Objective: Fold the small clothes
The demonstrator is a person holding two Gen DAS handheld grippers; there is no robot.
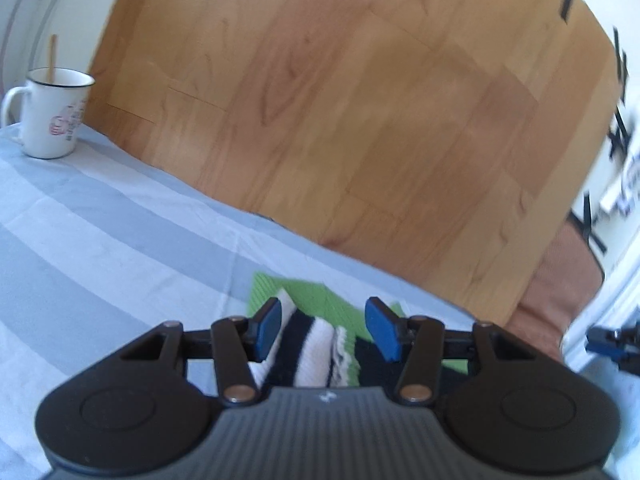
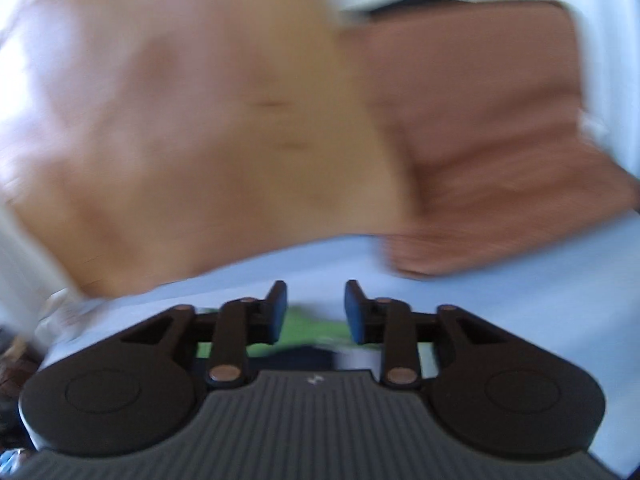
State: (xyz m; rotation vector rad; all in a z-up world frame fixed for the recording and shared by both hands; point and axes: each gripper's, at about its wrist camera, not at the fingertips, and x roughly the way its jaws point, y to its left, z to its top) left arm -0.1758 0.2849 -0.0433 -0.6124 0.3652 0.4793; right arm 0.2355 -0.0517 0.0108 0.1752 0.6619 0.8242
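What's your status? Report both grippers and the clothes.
Left gripper open over the striped sock. Right gripper open, empty, view blurred. Sock on green cloth. Mug far off.

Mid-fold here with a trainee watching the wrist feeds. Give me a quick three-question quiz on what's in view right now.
1. True or false: the left gripper has its pads pressed shut on the striped sock.
2. Which item stands at the far left of the striped sheet? A) a bottle B) a white mug C) a folded towel
3. Fill in: the sock lies on a ___-coloured cloth.

Key: 1 false, the jaws stand apart over it. 2 B, with a wooden stick in it. 3 green.
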